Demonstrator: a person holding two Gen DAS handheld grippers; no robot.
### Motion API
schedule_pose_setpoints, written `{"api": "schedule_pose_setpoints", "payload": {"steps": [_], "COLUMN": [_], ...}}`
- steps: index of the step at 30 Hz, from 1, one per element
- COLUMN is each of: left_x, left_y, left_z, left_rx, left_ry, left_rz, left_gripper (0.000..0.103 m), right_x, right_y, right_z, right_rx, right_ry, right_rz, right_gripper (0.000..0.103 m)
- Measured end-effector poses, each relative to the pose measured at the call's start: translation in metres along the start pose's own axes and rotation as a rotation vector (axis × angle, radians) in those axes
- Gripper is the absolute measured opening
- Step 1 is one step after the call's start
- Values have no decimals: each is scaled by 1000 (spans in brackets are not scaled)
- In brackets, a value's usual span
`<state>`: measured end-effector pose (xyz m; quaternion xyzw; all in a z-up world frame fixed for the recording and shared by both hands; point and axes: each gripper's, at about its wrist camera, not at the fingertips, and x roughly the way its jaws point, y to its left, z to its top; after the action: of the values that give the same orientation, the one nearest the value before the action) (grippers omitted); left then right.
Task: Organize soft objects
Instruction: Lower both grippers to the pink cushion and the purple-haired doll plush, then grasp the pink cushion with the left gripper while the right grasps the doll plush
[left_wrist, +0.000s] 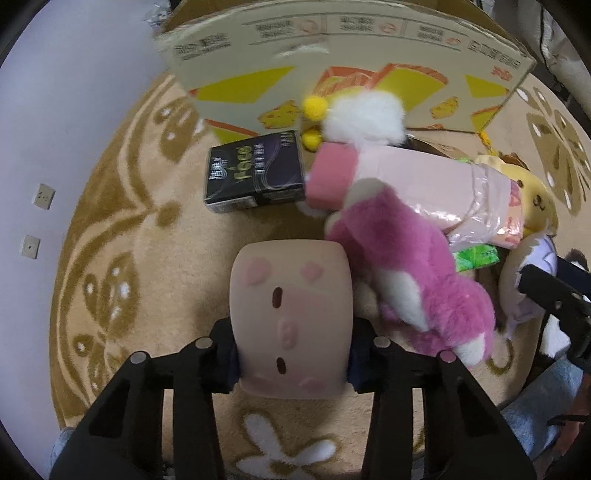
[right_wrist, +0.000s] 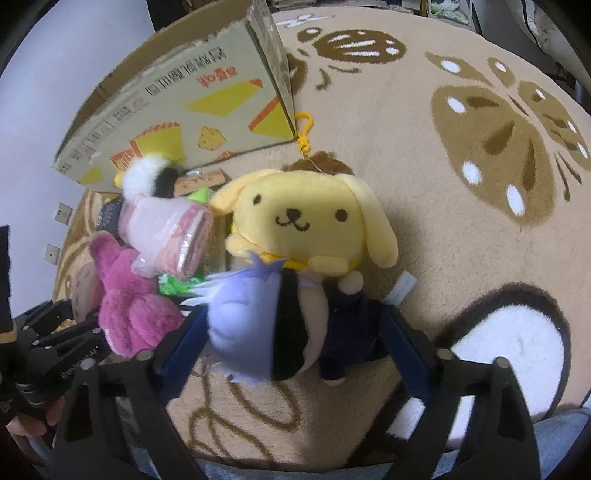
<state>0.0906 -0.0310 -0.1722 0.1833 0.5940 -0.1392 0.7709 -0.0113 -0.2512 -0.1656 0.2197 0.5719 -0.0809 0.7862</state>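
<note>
Squeezed between the left gripper's jaws sits the beige pig cushion, gripped on both sides. Just past its right jaw, the magenta plush sprawls. Right gripper stands wide, jaws flanking the lavender-haired doll; contact unclear. Yellow dog plush lies ahead.
</note>
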Motion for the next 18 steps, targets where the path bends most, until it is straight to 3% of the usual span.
{"api": "schedule_pose_setpoints", "payload": {"steps": [6,11,12,18], "left_x": [-11,-19,-21,-38], "left_y": [16,18,18,21], "left_z": [-4,-4,-5,-8], "left_rx": [-40,-51,-55,-83], "left_ry": [-39,-66,-73,-115], "left_rz": [9,25,28,40], "left_gripper": [38,37,37,37], "right_x": [-10,-16,-21,-25], "right_y": [8,11,10,10], "right_z": [-1,-2,4,4], "right_rx": [-39,-44,-44,-51], "right_ry": [-27,-35,-39,-50], "right_rz": [7,17,29,38], "right_gripper": [73,66,56,55]}}
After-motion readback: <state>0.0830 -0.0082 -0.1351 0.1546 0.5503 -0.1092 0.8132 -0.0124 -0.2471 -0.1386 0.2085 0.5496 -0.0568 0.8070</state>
